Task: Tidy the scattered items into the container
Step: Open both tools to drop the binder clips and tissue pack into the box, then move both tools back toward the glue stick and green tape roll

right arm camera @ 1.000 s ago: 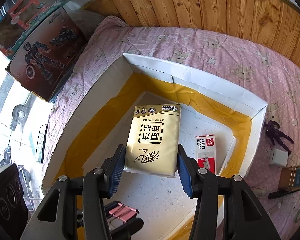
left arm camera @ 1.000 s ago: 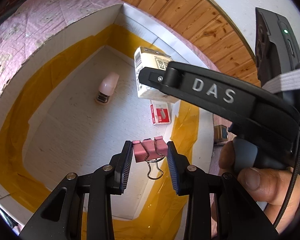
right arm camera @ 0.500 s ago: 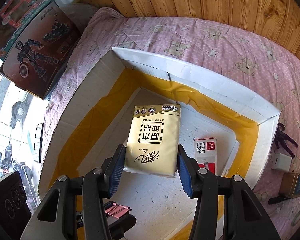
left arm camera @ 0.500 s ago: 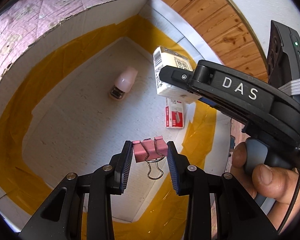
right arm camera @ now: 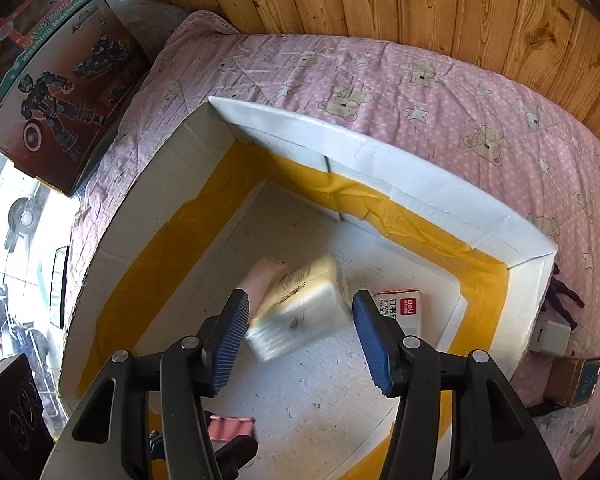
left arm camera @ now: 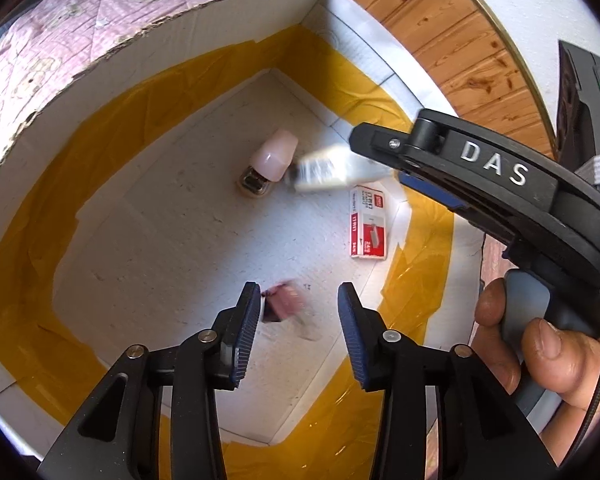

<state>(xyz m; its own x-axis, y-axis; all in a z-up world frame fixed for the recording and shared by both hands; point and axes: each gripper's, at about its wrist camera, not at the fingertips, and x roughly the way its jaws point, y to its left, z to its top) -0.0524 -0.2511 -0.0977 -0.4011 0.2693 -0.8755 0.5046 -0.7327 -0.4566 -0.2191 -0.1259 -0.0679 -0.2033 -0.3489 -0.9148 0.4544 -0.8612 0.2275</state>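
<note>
Both grippers hover over a white box (left arm camera: 204,40) lined with yellow tape, also in the right wrist view (right arm camera: 380,160). My left gripper (left arm camera: 298,332) is open; a pink binder clip (left arm camera: 284,304) falls blurred below it, also seen low in the right wrist view (right arm camera: 230,428). My right gripper (right arm camera: 300,332) is open; a gold tissue pack (right arm camera: 300,312) drops blurred beneath it, seen in the left wrist view (left arm camera: 328,168) next to a pink stapler (left arm camera: 268,164). A red staples box (left arm camera: 368,228) lies on the box floor, also in the right wrist view (right arm camera: 400,308).
The box sits on a pink bear-print blanket (right arm camera: 420,80). A dark toy figure (right arm camera: 564,292), a white cube (right arm camera: 548,336) and a small tin (right arm camera: 572,380) lie outside the box to the right. Toy boxes (right arm camera: 60,60) stand at the far left. Wooden wall behind.
Both grippers opened. The binder clip left the left gripper and the tissue pack left the right gripper; both are falling into the box.
</note>
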